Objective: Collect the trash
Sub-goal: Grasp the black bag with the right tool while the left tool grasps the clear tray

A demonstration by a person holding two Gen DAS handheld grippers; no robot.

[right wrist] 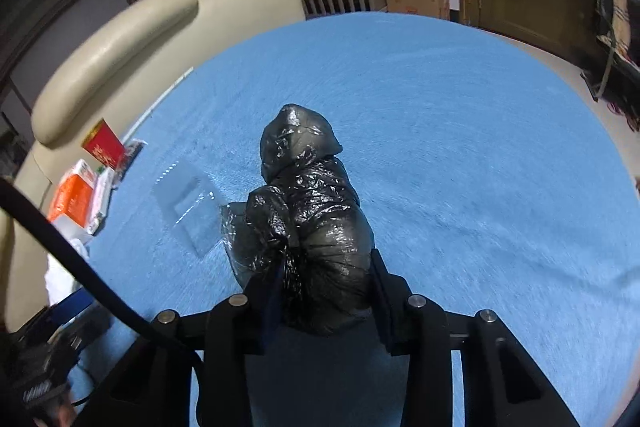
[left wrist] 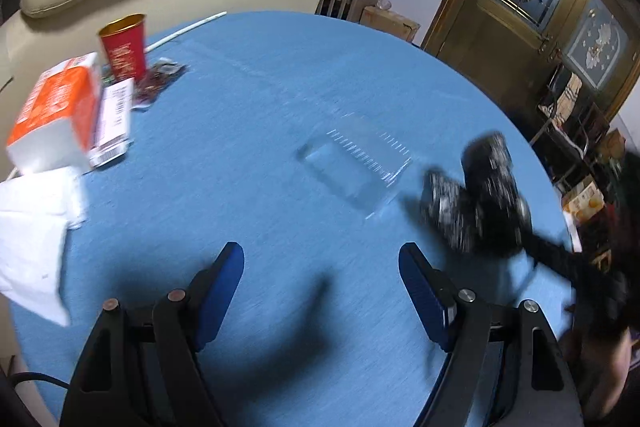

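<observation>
The right tool (right wrist: 320, 291) pinches a crumpled black trash bag (right wrist: 308, 211), its bundle stretching straight ahead over the blue table (right wrist: 480, 147). The left tool (left wrist: 322, 287) hovers wide apart and empty. A clear plastic tray (left wrist: 352, 167) lies flat just left of the bag, ahead of the left tool, which looks nearer to it. A red cup (left wrist: 124, 47), orange carton (left wrist: 60, 115) and white paper (left wrist: 32, 235) sit far left.

Bag (right wrist: 312, 211) on table (right wrist: 460, 147) centre; tray (right wrist: 188, 203) just left; cup (right wrist: 105, 143), carton (right wrist: 74, 197) far left.
</observation>
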